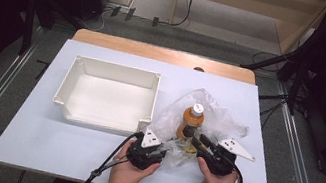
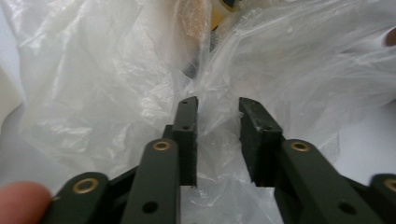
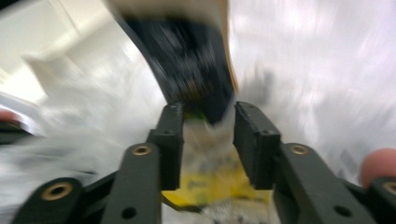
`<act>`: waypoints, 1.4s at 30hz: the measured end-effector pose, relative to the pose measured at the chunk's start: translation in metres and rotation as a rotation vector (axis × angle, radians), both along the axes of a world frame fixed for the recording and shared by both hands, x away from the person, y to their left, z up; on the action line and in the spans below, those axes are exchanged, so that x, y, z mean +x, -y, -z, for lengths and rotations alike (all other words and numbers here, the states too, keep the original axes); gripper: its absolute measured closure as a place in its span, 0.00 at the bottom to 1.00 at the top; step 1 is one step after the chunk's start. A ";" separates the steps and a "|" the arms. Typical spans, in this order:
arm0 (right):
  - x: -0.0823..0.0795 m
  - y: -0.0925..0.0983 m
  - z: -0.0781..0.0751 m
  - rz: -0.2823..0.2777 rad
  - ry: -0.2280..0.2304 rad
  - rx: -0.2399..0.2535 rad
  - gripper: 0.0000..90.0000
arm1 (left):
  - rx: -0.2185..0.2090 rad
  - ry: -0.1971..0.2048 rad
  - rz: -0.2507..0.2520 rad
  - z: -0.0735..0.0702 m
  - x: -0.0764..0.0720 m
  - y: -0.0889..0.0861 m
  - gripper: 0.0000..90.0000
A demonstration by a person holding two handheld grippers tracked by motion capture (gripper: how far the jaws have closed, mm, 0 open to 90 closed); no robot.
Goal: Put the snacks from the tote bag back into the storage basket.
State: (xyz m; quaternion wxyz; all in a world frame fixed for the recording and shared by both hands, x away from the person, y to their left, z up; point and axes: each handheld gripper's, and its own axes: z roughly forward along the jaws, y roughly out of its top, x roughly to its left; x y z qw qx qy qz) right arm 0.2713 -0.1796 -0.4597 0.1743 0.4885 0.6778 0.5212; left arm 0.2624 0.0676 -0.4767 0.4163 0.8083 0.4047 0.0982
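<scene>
One bottle, one bag, one bin

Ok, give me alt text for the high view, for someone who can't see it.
A person's two hands hold the left gripper and right gripper at a crumpled clear plastic bag around an orange bottle with a white cap. An empty white bin sits to its left on the white table.

Overhead view; two close bag views
</scene>
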 end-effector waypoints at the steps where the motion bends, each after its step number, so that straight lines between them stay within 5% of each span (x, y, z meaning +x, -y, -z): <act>1: -0.004 0.000 -0.008 0.003 0.047 0.004 0.63 | 0.000 0.001 -0.001 0.000 0.000 0.000 0.83; 4: -0.008 -0.002 -0.023 0.011 0.132 0.011 0.48 | 0.002 0.010 -0.005 0.001 -0.001 0.001 0.87; 7: -0.004 -0.010 -0.030 0.022 0.121 0.008 0.34 | 0.013 0.015 -0.001 0.001 -0.002 0.002 0.88; 14: 0.019 -0.030 -0.026 0.061 0.096 0.012 0.23 | 0.011 0.009 0.003 0.001 -0.002 0.001 0.89; 22: 0.036 -0.046 -0.020 0.108 0.111 -0.002 0.31 | 0.008 0.003 0.008 0.001 -0.002 0.000 0.89; 32: 0.032 -0.050 -0.021 0.127 0.138 -0.047 0.35 | 0.006 0.003 0.007 0.001 -0.002 0.001 0.90; 34: 0.029 -0.051 -0.023 0.138 0.154 -0.083 0.35 | 0.005 0.006 0.006 0.001 -0.002 0.001 0.90; 42: 0.022 -0.045 -0.047 0.137 0.156 -0.045 0.35 | 0.016 0.007 0.001 0.001 -0.002 0.002 0.93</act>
